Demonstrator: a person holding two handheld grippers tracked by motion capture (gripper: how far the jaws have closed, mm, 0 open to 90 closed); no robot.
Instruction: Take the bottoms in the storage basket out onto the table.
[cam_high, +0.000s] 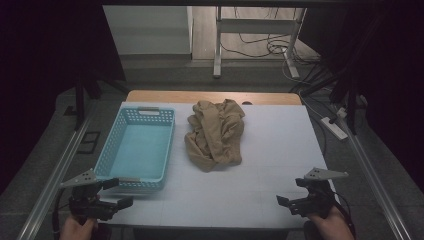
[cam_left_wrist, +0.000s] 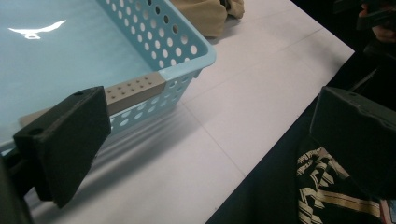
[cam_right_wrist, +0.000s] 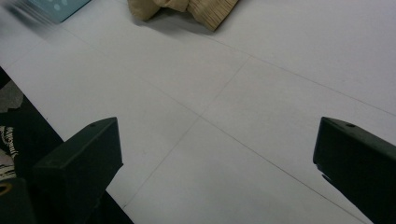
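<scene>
A crumpled tan garment (cam_high: 216, 132) lies on the white table top (cam_high: 280, 150), near its middle toward the back; its near edge is the tan garment (cam_right_wrist: 187, 8) at the top of the right gripper view. To its left stands an empty light-blue perforated basket (cam_high: 141, 147), whose near corner, the basket (cam_left_wrist: 154, 51), fills the upper left of the left gripper view. My left gripper (cam_high: 116, 192) hovers open at the table's front left, just by the basket's near end. My right gripper (cam_high: 289, 199) stands open at the front right, over bare table. Neither holds anything.
A wooden strip (cam_high: 210, 96) runs along the table's far edge. Metal rails (cam_high: 55, 170) flank the table on both sides. A white desk frame (cam_high: 250, 30) and cables stand on the floor behind. A power strip (cam_high: 334, 127) lies at the right.
</scene>
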